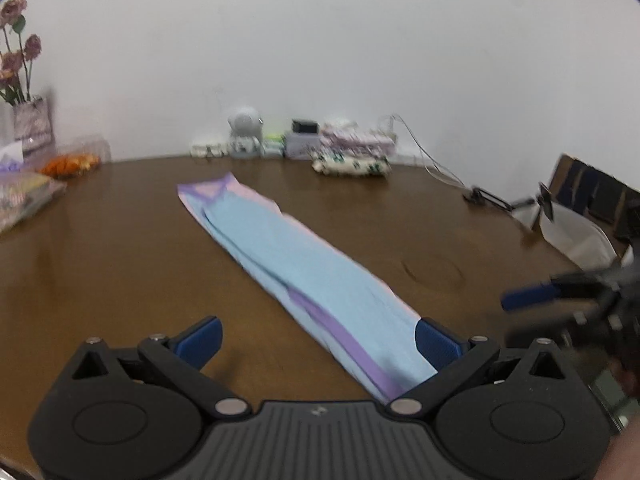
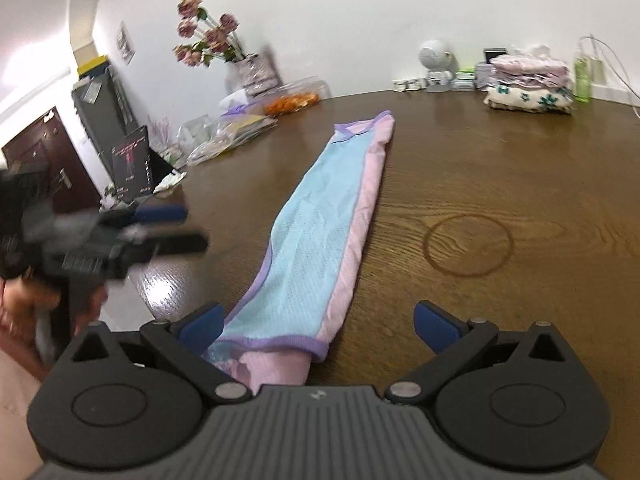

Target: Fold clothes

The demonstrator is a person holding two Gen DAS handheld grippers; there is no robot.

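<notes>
My left tool (image 1: 318,340) and right tool (image 2: 318,324), both spread wide and gripping nothing, frame the near end of the garment (image 2: 320,224), folded into a narrow strip running up mid-frame on the bench (image 2: 500,184), ready for a crosswise fold.

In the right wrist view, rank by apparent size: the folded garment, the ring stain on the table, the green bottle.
1. Folded garment, the largest by far.
2. Ring stain.
3. Green bottle, smallest, though it stands farthest from the camera, so it may only look so.
</notes>
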